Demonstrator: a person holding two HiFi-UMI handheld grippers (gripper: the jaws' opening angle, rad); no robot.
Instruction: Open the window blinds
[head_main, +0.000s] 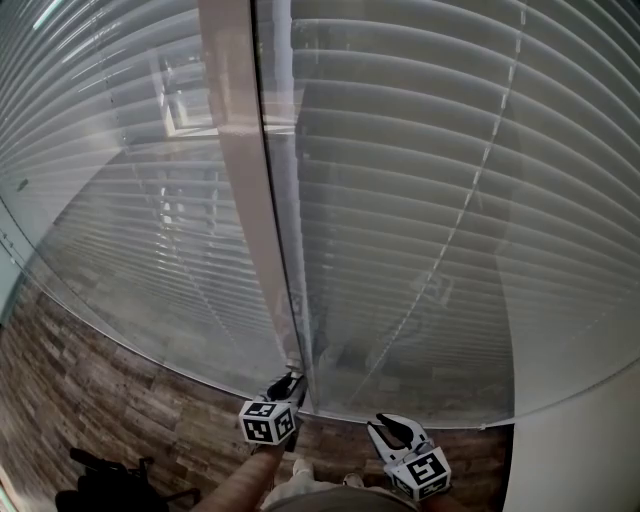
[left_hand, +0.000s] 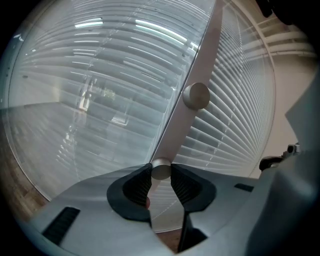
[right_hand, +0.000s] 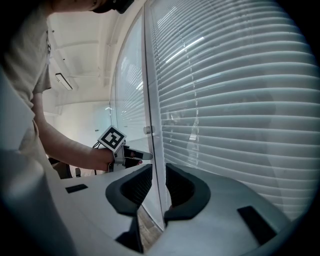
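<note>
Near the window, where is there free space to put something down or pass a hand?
Free: the wooden floor left of the left gripper, between the bottom of the blinds and the dark object. Crowded: the vertical frame strip, where the left gripper grips the lower knob and the open right gripper hovers beside it.

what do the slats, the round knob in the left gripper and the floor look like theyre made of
Slats: probably white plastic or painted aluminium, smooth with soft sheen.
Knob: looks like brushed metal, a dull grey satin face.
Floor: brown planks with visible grain; wood or laminate, can't tell.
</note>
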